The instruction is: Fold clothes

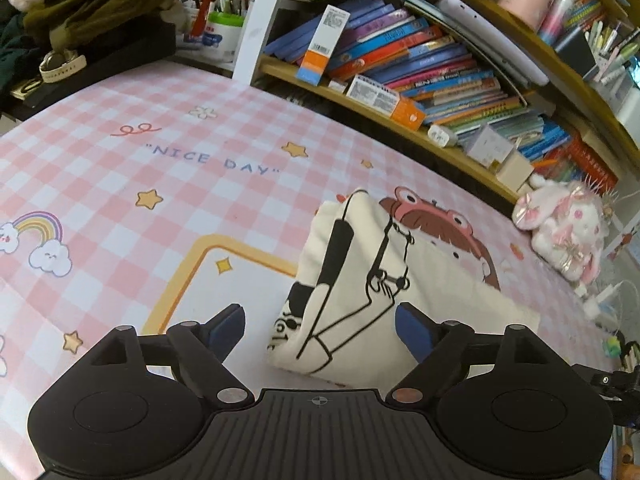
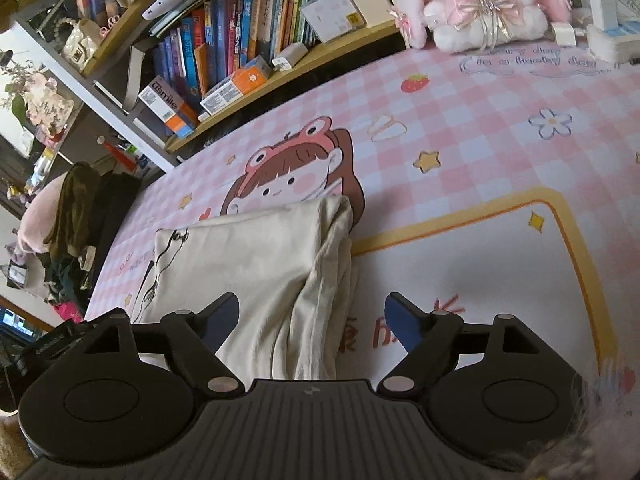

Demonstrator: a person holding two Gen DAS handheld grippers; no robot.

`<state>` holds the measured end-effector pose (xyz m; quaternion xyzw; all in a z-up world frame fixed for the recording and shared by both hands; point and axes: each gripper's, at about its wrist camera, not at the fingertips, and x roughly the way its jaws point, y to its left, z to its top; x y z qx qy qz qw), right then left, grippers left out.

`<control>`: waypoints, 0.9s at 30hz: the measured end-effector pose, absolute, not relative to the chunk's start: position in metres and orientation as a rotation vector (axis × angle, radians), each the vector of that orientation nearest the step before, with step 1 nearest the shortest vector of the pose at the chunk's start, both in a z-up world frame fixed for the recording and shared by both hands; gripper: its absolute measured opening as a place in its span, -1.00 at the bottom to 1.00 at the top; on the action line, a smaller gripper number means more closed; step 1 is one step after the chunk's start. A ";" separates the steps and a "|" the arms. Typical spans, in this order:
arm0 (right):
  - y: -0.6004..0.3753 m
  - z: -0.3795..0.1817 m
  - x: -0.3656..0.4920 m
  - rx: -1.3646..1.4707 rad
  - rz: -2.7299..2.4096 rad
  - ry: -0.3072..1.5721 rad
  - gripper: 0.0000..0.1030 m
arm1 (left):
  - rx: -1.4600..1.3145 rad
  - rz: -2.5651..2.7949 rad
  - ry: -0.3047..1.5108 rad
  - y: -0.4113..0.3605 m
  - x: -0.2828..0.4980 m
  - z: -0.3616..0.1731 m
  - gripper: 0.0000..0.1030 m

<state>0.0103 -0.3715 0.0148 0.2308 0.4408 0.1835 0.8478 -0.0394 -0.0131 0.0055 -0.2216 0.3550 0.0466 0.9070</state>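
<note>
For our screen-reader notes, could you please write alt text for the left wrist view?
The open left gripper hovers over a folded cream T-shirt with a black line drawing, lying on a pink checked desk mat. A crowded bookshelf stands behind.

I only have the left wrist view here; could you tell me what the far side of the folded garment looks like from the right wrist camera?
Observer: The cream garment shows a bunched, wrinkled fold along its right edge there.
Operator: Is the right gripper holding it?
Observer: No, the right gripper is open, with the pads clear of the cloth.
Operator: Anything else on the mat that side?
Observer: A strawberry print near the plush rabbit.
</note>
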 end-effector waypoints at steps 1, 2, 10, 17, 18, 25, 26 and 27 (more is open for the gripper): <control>-0.372 0.014 0.009 0.491 0.388 0.936 0.54 | -0.459 0.093 0.736 -0.013 -0.040 0.005 0.64; -0.373 0.012 0.008 0.496 0.388 0.943 0.54 | -0.459 0.092 0.737 -0.013 -0.040 0.005 0.64; -0.372 0.002 0.005 0.570 0.388 0.998 0.55 | -0.483 0.090 0.757 -0.002 -0.033 0.002 0.64; -0.370 -0.004 0.005 0.660 0.345 1.002 0.55 | -0.501 0.026 0.789 0.015 -0.011 -0.006 0.63; -0.368 -0.005 0.006 0.669 0.337 1.003 0.55 | -0.508 0.015 0.801 0.017 -0.006 -0.009 0.62; -0.354 -0.005 0.013 0.712 0.270 0.995 0.49 | -0.558 -0.070 0.871 0.033 0.020 -0.023 0.60; -0.352 -0.006 0.014 0.722 0.260 0.998 0.47 | -0.558 -0.081 0.874 0.035 0.023 -0.023 0.60; -0.350 -0.008 0.016 0.731 0.251 1.002 0.45 | -0.560 -0.093 0.878 0.036 0.026 -0.023 0.59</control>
